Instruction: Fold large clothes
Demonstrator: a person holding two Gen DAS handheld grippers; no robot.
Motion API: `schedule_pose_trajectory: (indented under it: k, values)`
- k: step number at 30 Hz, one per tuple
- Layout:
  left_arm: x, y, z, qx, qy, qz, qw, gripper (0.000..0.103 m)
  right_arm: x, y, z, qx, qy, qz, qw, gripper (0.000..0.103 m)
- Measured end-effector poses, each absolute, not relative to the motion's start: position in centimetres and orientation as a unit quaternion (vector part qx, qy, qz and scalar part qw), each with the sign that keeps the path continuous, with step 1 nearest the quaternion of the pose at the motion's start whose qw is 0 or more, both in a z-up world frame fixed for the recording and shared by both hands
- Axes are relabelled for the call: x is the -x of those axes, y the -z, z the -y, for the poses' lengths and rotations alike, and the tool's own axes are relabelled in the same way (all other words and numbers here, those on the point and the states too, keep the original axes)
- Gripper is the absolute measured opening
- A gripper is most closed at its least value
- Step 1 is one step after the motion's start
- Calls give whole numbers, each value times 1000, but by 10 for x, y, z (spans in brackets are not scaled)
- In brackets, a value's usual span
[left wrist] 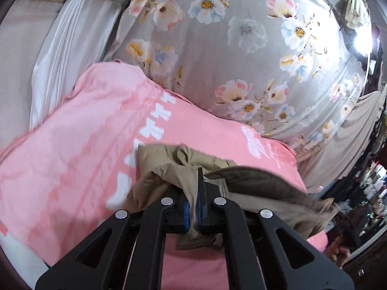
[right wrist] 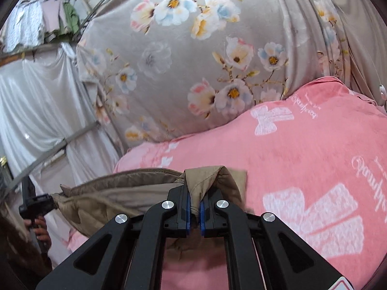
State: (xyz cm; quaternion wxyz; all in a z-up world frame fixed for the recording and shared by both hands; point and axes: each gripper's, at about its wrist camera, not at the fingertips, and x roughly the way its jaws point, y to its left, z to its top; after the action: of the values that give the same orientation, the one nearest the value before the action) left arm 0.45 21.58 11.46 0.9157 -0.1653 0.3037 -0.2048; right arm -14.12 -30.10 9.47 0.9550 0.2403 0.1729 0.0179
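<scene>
Khaki garment (left wrist: pixel 254 181), pinched in both my grippers above the pink blanket (left wrist: pixel 72 157).
Left gripper (left wrist: pixel 192 201) and right gripper (right wrist: pixel 195 207) clamp bunched edge folds; soft, limp, best held at corners.

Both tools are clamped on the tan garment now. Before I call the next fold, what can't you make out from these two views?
- Left wrist view: the tan garment runs behind the left tool; its lower part is hidden.
- Right wrist view: the right tool covers the hanging cloth, so what kind of garment it is stays unclear.
- Both views: the pink blanket is cut off by the frame edges.
</scene>
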Motion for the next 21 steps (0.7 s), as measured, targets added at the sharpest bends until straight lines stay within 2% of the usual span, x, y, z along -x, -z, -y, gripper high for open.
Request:
schedule_pose_trajectory:
  k: [6,12,21]
  values:
    - [-116,-82,-166,105,121,-338,928,6,16,-60,329,-270,27,-208,940,5]
    - [-217,-6,-142,83,59,-425,900,6,-77,-9,329,-275,69,-268,921,5]
    - [-261,74,-125,53,31,-461,885,7,-121,61,321,-252,131,-337,898,5]
